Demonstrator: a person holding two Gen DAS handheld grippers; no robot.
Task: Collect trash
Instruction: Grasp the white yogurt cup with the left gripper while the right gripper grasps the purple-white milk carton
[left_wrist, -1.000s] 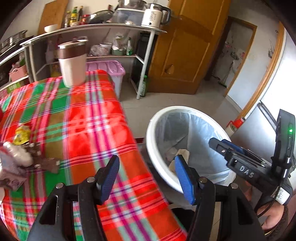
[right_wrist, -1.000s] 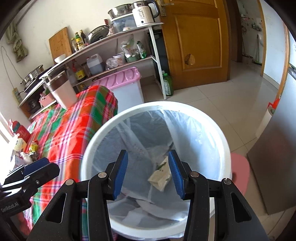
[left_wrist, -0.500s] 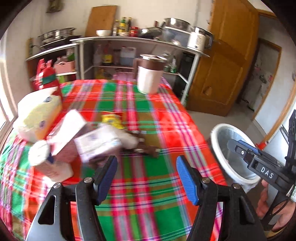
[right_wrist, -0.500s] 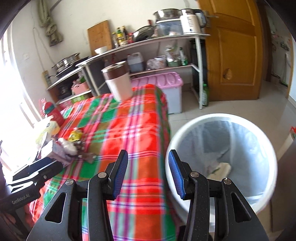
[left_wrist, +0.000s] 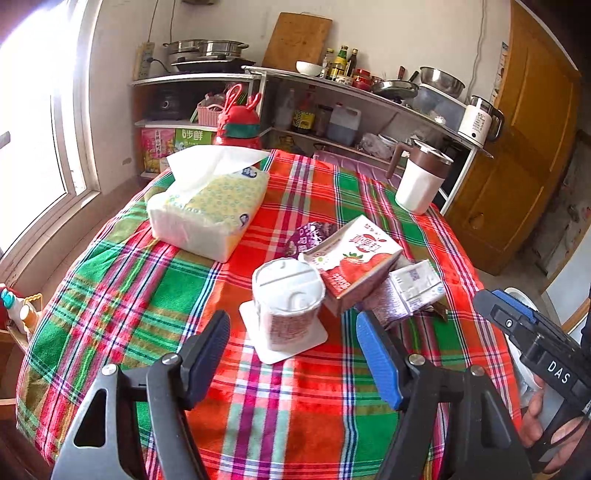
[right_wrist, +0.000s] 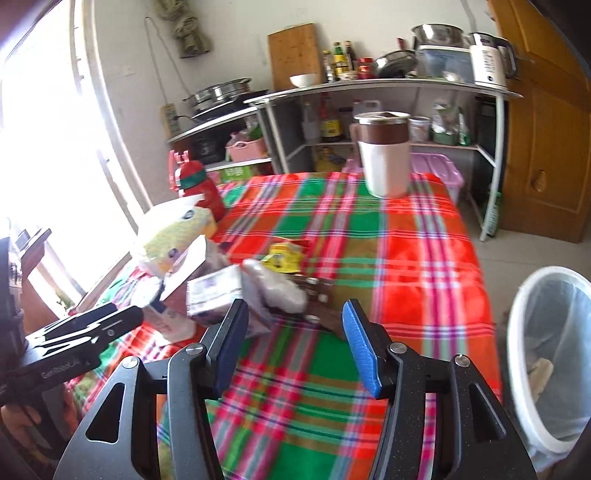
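On the plaid tablecloth (left_wrist: 110, 302) lies a heap of trash: an upturned white yogurt cup (left_wrist: 286, 306), a red strawberry milk carton (left_wrist: 351, 258), a crumpled grey-purple carton (left_wrist: 410, 291) and a purple wrapper (left_wrist: 308, 236). My left gripper (left_wrist: 293, 354) hovers just before the cup, jaws opening, nothing between them. In the right wrist view the same heap shows with the grey carton (right_wrist: 218, 291), a silvery pouch (right_wrist: 277, 284) and a yellow wrapper (right_wrist: 282, 256). My right gripper (right_wrist: 293, 336) hangs near the pouch, jaws opening and empty. The white lined bin (right_wrist: 546, 354) stands right of the table.
A tissue pack (left_wrist: 207, 206) lies at the table's left, a brown-and-white jug (left_wrist: 419, 181) at its far corner, a red bottle (right_wrist: 195, 184) by the window. Shelves with pots and bottles (left_wrist: 332, 96) line the back wall. A wooden door (left_wrist: 524, 155) is at the right.
Both grippers swung left from above the bin to over the table, now facing the trash heap. Both pairs of jaws stand wider than before. The bin has slid to the right edge.
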